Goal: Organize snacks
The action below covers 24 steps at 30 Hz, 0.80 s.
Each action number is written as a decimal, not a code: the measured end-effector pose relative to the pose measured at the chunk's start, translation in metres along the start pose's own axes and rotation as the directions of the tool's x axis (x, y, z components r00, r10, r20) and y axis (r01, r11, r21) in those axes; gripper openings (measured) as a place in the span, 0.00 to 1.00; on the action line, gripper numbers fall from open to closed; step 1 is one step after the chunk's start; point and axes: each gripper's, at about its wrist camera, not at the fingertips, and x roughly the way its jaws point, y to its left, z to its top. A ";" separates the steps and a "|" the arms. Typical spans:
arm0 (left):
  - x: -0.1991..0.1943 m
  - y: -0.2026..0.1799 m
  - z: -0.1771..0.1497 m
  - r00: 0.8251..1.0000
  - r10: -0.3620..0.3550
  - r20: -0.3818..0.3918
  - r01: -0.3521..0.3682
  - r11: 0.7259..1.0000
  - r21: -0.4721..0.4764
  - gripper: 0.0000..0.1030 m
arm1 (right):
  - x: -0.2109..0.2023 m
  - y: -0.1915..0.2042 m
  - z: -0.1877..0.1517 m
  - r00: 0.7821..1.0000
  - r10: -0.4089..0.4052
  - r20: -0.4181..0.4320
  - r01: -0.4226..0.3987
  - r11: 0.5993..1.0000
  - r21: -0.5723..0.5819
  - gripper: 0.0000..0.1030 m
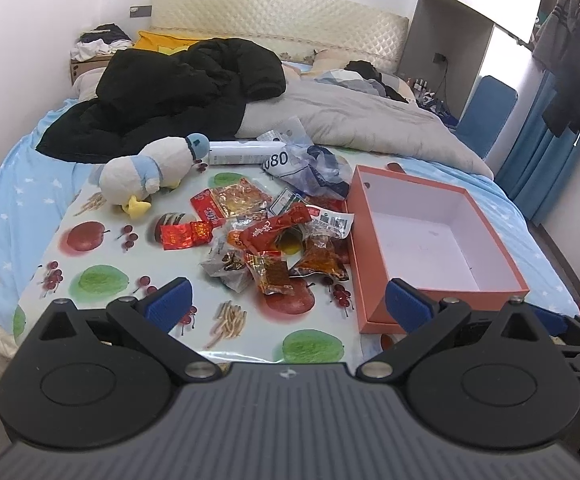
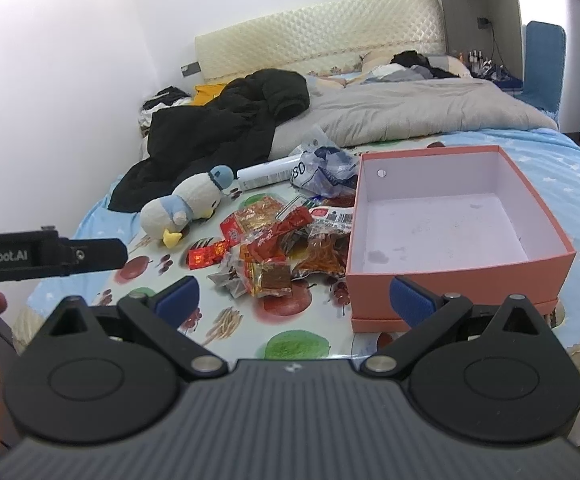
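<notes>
Snacks [image 1: 274,240] are lying heaped mid-table [image 1: 102,280], touching the empty orange box [image 1: 374,256] at its right edge. I am holding left gripper [image 1: 290,300] and right gripper [image 2: 292,300] wide, hovering at the near edge.

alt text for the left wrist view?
The open left tool hovers above a fruit-print tablecloth on a bed, holding nothing. A pile of red snack packets lies ahead, beside an empty orange box to its right. A plush duck lies behind the pile to the left.
</notes>
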 end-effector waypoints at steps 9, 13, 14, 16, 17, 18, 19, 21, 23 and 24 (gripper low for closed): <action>0.004 -0.001 -0.003 1.000 0.001 -0.006 -0.001 1.000 0.003 1.00 | 0.001 0.004 -0.008 1.000 -0.008 -0.010 0.007 0.999 -0.032 1.00; 0.006 0.000 -0.005 1.000 -0.009 0.004 0.009 1.000 0.008 1.00 | 0.000 0.003 -0.007 1.000 -0.014 0.002 0.014 0.999 -0.032 1.00; 0.006 0.000 -0.005 1.000 -0.008 0.004 0.008 1.000 0.007 1.00 | 0.001 0.003 -0.008 1.000 -0.013 0.002 0.013 1.000 -0.028 1.00; 0.006 0.000 -0.006 1.000 -0.007 -0.001 0.007 1.000 -0.002 1.00 | 0.001 0.003 -0.010 1.000 -0.007 0.005 0.007 0.999 -0.034 1.00; 0.007 0.001 -0.006 1.000 -0.009 -0.003 0.009 1.000 -0.006 1.00 | 0.000 0.003 -0.010 1.000 -0.006 0.008 0.006 0.999 -0.037 1.00; 0.008 0.001 -0.006 1.000 -0.010 -0.010 0.010 1.000 -0.008 1.00 | -0.001 0.002 -0.011 1.000 -0.005 0.020 0.005 1.000 -0.027 1.00; 0.009 0.002 -0.006 1.000 -0.010 -0.015 0.010 1.000 -0.006 1.00 | -0.003 0.000 -0.010 0.999 0.008 0.032 -0.008 1.000 -0.011 1.00; 0.012 0.001 -0.005 1.000 -0.005 -0.019 0.005 1.000 0.002 1.00 | -0.005 -0.004 -0.009 0.999 0.019 0.032 -0.019 1.000 0.007 1.00; 0.015 0.000 -0.004 1.000 -0.009 -0.024 0.009 1.000 0.001 1.00 | -0.001 -0.005 -0.009 1.000 -0.006 0.012 0.006 1.000 0.010 1.00; 0.018 0.000 -0.003 1.000 -0.016 -0.024 0.016 1.000 -0.002 1.00 | 0.000 -0.007 -0.010 1.000 -0.001 0.001 0.001 1.000 0.019 1.00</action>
